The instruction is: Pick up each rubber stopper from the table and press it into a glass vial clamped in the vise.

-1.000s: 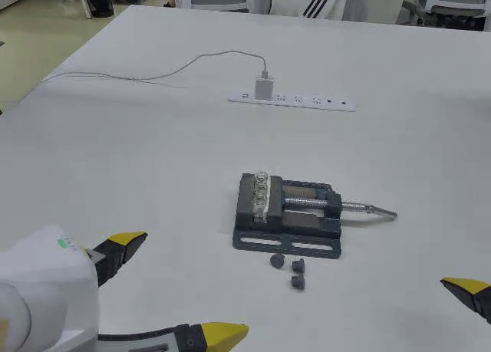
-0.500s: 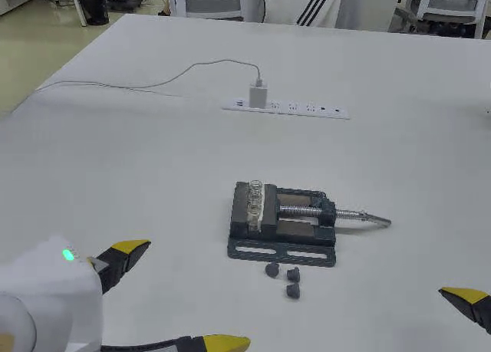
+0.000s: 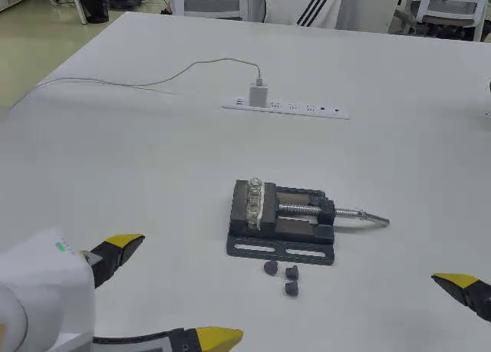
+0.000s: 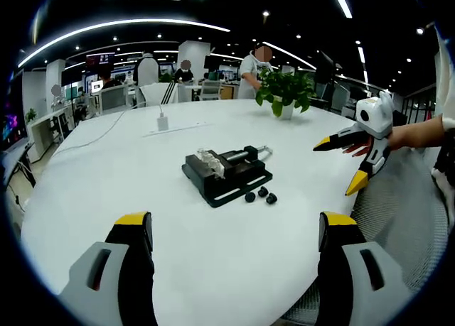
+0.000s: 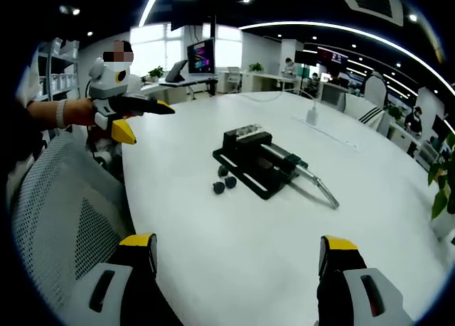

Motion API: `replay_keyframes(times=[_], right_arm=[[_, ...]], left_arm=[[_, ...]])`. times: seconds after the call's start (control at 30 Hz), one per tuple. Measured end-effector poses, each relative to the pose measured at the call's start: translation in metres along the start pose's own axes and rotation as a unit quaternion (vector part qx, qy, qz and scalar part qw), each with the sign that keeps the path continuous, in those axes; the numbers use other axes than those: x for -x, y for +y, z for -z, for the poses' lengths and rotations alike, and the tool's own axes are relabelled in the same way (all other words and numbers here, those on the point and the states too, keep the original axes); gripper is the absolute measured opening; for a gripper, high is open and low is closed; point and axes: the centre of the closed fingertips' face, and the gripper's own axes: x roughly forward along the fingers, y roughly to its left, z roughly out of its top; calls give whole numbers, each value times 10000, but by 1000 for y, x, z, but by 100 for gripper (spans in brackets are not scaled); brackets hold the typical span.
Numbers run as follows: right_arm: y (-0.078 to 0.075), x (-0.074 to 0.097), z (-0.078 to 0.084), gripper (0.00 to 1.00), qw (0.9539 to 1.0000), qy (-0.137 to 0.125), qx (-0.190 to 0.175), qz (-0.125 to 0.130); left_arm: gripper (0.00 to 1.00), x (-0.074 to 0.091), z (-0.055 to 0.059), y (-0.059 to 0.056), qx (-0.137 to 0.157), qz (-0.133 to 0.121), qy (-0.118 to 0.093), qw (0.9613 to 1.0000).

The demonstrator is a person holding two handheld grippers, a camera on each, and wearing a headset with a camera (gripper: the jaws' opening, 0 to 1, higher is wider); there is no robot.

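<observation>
Pre-pick: left gripper [image 3: 173, 289] and right gripper [image 5: 238, 242] are both wide open and empty. Three stoppers [image 3: 282, 276] lie low-centre in the head view, just below the vise [image 3: 280, 248] holding the vials [image 3: 254, 202]. Next we need one gripper down over a stopper, then close.

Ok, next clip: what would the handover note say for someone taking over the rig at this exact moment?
Left gripper open, empty, above the table, near left. Right gripper open, empty, at the right. Glass vials stand clamped in the vise; three rubber stoppers lie loose on the table just in front of it. Nothing picked up yet. Left: every stopper.
</observation>
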Motion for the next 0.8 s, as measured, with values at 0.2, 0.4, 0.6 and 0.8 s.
replay_keyframes(times=[0.2,0.4,0.6,0.8], right_arm=[[-5,-10,-13,89,9999,-90,30,-59],[1,-27,-22,78,9988,-57,296,-377],[10,-44,-28,68,9943,22,726,-786],[18,-57,-28,61,9869,191,1150,-1117]], left_arm=[[97,1,3,3,-94,16,42,9999],[97,3,6,5,-151,11,81,9999],[97,4,7,3,-185,32,90,9998],[96,3,7,-1,-161,50,78,9998]])
